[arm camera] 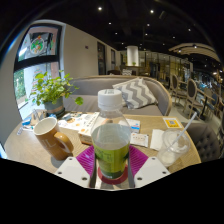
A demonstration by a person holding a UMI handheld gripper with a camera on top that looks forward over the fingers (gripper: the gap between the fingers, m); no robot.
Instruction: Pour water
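A clear plastic bottle [110,140] with a white screw cap and a green band of label stood between the two fingers of the gripper [110,166], its lower body against the magenta pads [86,160]. The jaws appeared clamped on it at about the label's height, though the contact itself was partly hidden by the bottle. The bottle was upright over the near edge of the wooden worktop [25,150].

Just to the right of it, on the worktop, stood a clear drinking glass [172,148], seemingly the vessel to pour into. To the left sat a tan ceramic mug [52,135] with its handle turned to the right, and further off a green potted plant [52,93]. Papers and booklets [88,122] lay beyond the bottle.

The bottle looked thin-walled and likely to dent under a hard squeeze, and smooth enough to slip. Its contents would shift as it tilted, so a hold near mid-body seemed soundest. The cap was still on, so pouring could not yet begin.
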